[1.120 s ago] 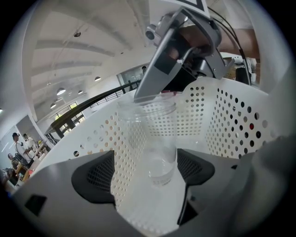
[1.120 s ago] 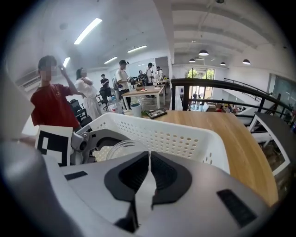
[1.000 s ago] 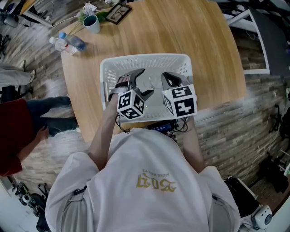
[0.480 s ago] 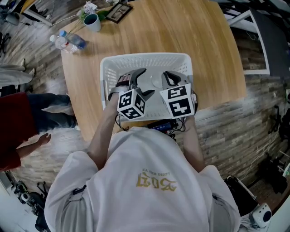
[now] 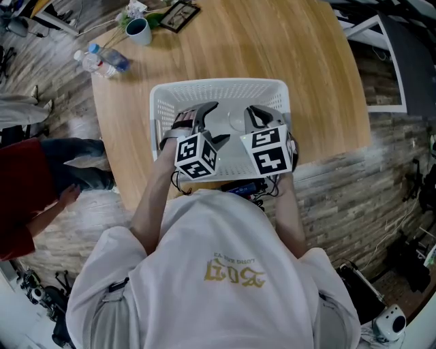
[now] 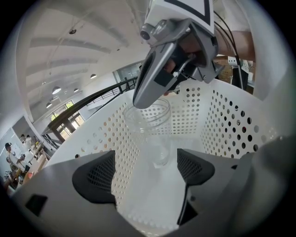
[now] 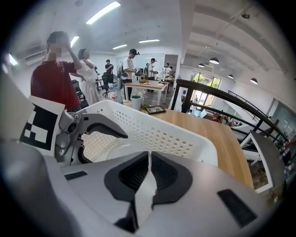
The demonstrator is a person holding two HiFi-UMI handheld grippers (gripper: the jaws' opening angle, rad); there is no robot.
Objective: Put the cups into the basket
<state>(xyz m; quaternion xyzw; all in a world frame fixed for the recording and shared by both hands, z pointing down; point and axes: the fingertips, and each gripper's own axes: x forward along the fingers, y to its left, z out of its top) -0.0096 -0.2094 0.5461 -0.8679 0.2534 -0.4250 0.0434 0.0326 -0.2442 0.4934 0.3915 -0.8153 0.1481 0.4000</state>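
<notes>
A white perforated basket (image 5: 218,88) stands on the wooden table, and both grippers reach into it. A clear cup (image 6: 150,125) stands upright on the basket floor; in the head view it is a faint circle (image 5: 235,125) between the grippers. My right gripper (image 7: 149,173) is shut on the clear cup's thin wall, with the rim (image 7: 118,150) showing just past its jaws. My left gripper (image 6: 145,171) is open, holds nothing, and sits a little short of the cup. A teal mug (image 5: 138,31) stands on the table's far left corner.
A water bottle (image 5: 102,61) lies at the table's left edge and a picture frame (image 5: 178,15) at its far edge. A person in red (image 5: 20,204) is on the floor to the left. The basket walls (image 6: 226,129) close in around both grippers.
My right gripper has shifted slightly left and tilted inside the basket. The left gripper has barely moved. The person at the left has shifted position.
</notes>
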